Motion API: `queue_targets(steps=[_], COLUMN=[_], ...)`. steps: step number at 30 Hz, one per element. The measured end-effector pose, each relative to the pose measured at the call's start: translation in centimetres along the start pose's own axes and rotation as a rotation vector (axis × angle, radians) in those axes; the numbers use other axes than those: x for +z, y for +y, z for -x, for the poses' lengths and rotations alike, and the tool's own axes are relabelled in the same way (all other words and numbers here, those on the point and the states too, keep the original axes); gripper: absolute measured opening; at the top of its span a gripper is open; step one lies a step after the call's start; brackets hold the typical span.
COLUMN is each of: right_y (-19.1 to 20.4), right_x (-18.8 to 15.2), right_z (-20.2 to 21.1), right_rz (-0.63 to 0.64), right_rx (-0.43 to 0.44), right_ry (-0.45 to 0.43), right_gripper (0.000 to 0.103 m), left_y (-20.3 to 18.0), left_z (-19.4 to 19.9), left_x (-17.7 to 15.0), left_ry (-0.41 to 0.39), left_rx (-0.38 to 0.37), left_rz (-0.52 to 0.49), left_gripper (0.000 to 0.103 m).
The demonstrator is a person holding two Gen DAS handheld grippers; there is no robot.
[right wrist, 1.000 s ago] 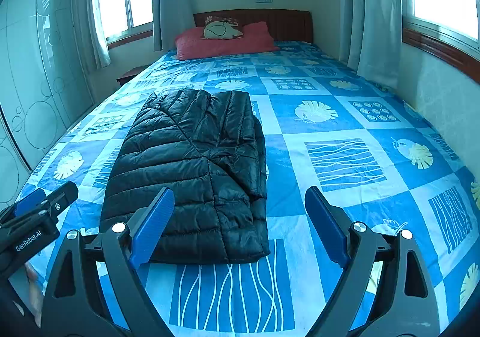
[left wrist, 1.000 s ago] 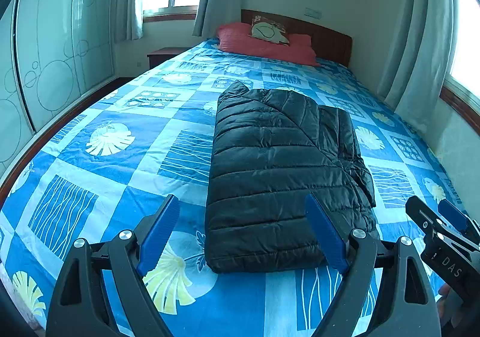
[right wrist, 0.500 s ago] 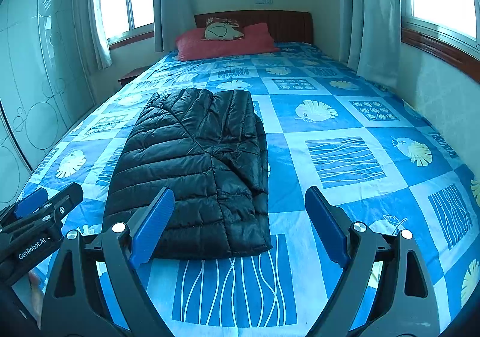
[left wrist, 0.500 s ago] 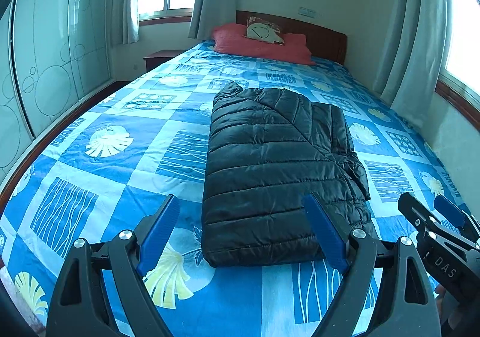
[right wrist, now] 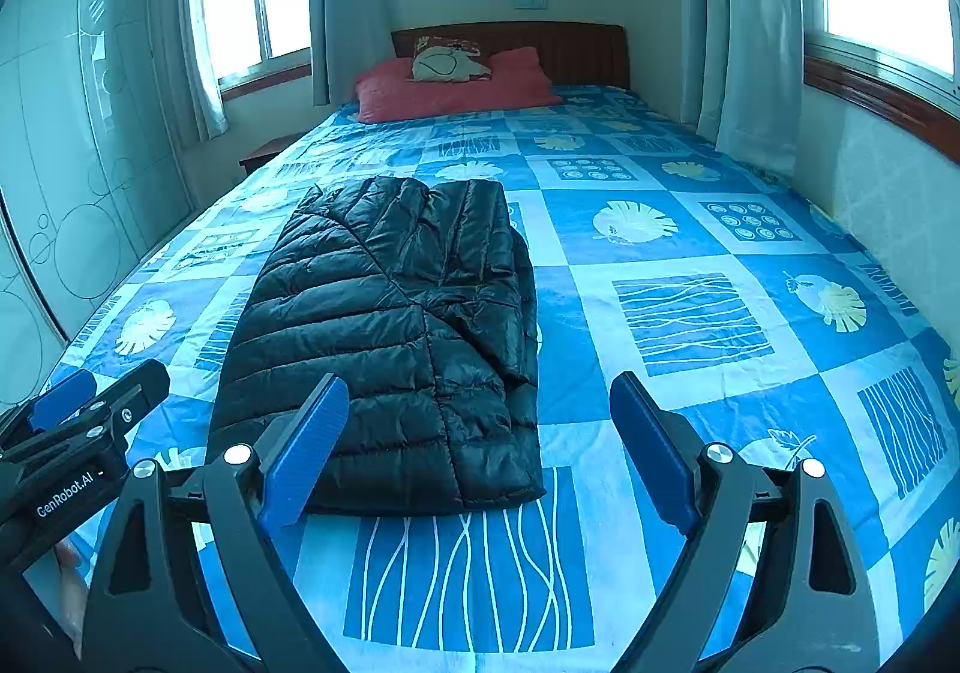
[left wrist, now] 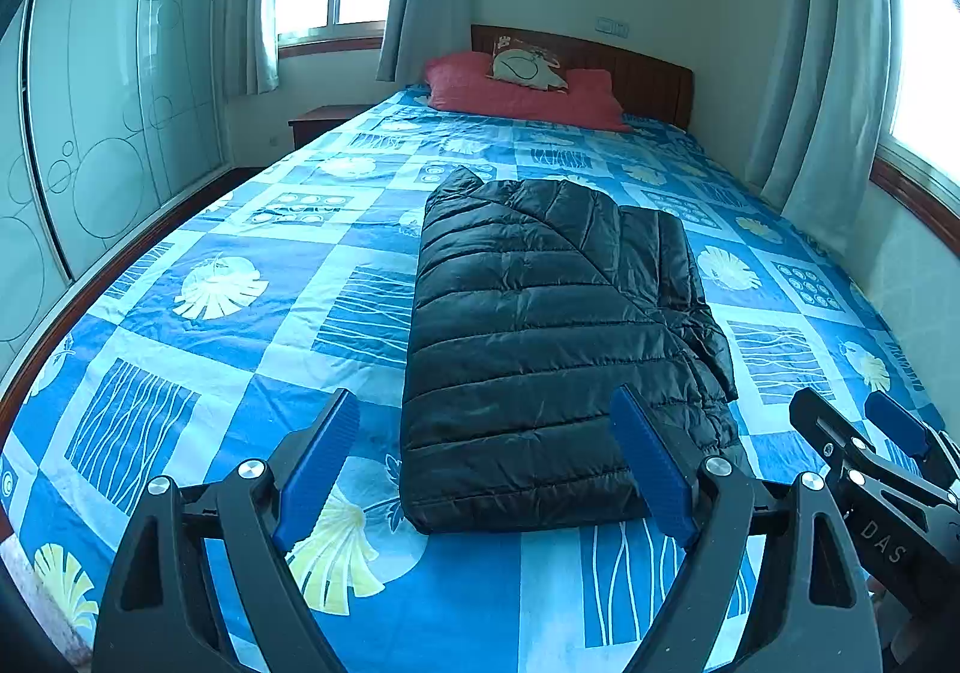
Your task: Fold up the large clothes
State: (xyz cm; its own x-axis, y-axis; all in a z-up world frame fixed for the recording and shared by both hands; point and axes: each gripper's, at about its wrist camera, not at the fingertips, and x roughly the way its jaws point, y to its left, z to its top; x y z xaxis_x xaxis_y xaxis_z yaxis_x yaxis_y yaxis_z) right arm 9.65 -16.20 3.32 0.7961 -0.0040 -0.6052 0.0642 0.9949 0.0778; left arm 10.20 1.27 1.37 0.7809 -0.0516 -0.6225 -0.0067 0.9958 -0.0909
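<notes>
A black quilted puffer jacket [left wrist: 552, 337] lies folded into a long rectangle on the blue patterned bed [left wrist: 240, 325]; it also shows in the right wrist view [right wrist: 396, 331]. My left gripper [left wrist: 486, 457] is open and empty, held above the bed just short of the jacket's near hem. My right gripper [right wrist: 480, 445] is open and empty, near the jacket's near right corner. Each gripper shows at the edge of the other's view: the right gripper [left wrist: 864, 451] and the left gripper [right wrist: 90, 415].
Red pillows [left wrist: 522, 94] and a patterned cushion [left wrist: 528, 67] lie at the wooden headboard [right wrist: 570, 49]. A sliding wardrobe [left wrist: 102, 121] stands on the left, a bedside table [left wrist: 324, 118] beyond it. Curtains [right wrist: 756, 25] and a wall run along the right.
Both grippers have drawn back and risen a little from the jacket, so it looks slightly farther away. The jacket has not moved and both grippers stay open.
</notes>
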Motion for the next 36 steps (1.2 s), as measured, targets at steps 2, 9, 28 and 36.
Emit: queue_targets(steps=[2, 9, 28, 36], right_y=[0.07, 0.17, 0.52, 0.58], right_x=[0.00, -0.09, -0.22, -0.29], right_z=[-0.04, -0.11, -0.16, -0.18], right_rz=[0.000, 0.004, 0.009, 0.009], right_rx=[0.001, 0.002, 0.009, 0.009], right_ry=[0.000, 0.002, -0.002, -0.002], right_gripper=[0.089, 0.089, 0.089, 0.089], left_y=[0.01, 0.00, 0.16, 0.03], left_z=[0.02, -0.02, 0.24, 0.21], left_x=[-0.01, -0.03, -0.19, -0.11], left_ry=[-0.001, 0.001, -0.014, -0.016], left_rx=[0.001, 0.001, 0.009, 0.024], left_rz=[0.001, 0.001, 0.009, 0.004], left_gripper=[0.084, 0.084, 0.084, 0.084])
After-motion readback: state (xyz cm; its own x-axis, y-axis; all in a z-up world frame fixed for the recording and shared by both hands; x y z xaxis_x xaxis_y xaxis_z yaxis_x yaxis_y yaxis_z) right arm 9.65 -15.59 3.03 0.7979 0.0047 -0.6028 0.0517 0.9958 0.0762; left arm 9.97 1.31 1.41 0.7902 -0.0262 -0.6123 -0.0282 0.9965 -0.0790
